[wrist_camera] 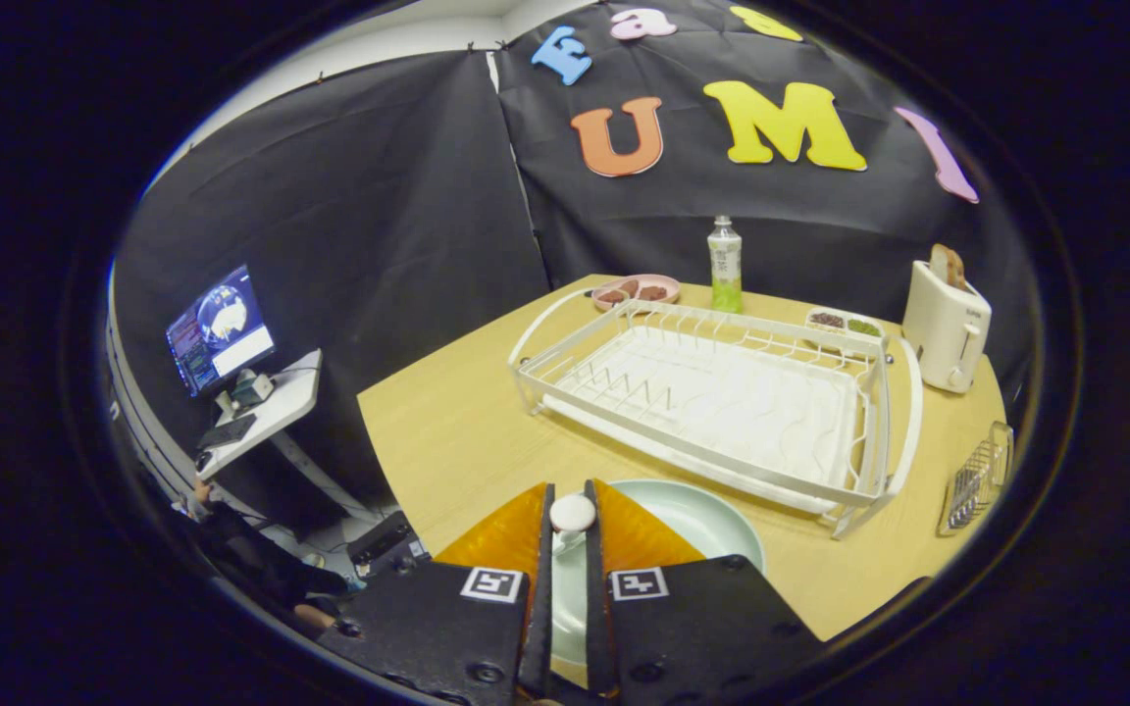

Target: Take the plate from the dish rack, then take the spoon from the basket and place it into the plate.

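The jaws of the gripper point(572, 534) stand nearly closed, clamping a white spoon point(572, 513) whose rounded end shows between them, directly over the pale green plate point(712, 520). The plate lies flat on the wooden surface point(447, 431), just in front of the dish rack point(722, 402), so the first part of the task appears done and the placing of the spoon is the step in hand.

To do it well, the spoon should be lowered until it is close to the plate's floor, kept inside the rim, and released only by a gentle parting of the jaws, so that it neither bounces nor slides out over the edge.

The dish rack is empty, its wire dividers and drain tray bare. Behind the rack, a pink dish point(636, 290) holds a few brownish pieces, and a small white tray point(845, 324) holds dark and green fillings; a bottle point(724, 265) stands between them. To the rack's right, a toaster point(946, 328) carries a slice of bread. Near the rack's right front corner stands a wire basket point(979, 476); its contents cannot be made out.
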Tool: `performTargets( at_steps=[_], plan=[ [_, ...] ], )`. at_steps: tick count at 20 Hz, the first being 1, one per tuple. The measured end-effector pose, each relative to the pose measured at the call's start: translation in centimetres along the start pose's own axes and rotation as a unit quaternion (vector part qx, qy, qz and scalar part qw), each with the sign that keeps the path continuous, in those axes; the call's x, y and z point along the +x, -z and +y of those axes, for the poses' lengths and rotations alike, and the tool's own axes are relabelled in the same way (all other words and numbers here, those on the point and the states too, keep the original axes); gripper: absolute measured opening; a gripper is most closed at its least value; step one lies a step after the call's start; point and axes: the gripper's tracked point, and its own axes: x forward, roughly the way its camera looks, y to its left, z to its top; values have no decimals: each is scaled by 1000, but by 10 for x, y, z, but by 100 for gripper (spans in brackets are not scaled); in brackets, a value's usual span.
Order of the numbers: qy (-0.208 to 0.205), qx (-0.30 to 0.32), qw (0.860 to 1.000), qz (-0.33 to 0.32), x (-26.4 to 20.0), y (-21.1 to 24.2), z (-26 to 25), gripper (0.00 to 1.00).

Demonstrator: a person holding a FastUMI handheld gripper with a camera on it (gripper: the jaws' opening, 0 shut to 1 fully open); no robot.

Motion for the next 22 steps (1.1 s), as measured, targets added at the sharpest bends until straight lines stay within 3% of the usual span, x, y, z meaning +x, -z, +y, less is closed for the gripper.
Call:
performTargets(
  at_steps=[2,5,9,12,16,22],
  plan=[
    [31,-5,999,-10,-3,-3,-14,33],
    [47,13,998,-29,-9,-8,-26,64],
    [100,25,993,-64,-24,-19,-51,92],
    [156,22,982,-109,-48,-27,-65,97],
    [231,26,955,-182,-98,-31,-77,98],
    [307,62,918,-241,-172,5,-76,100]
  ],
)
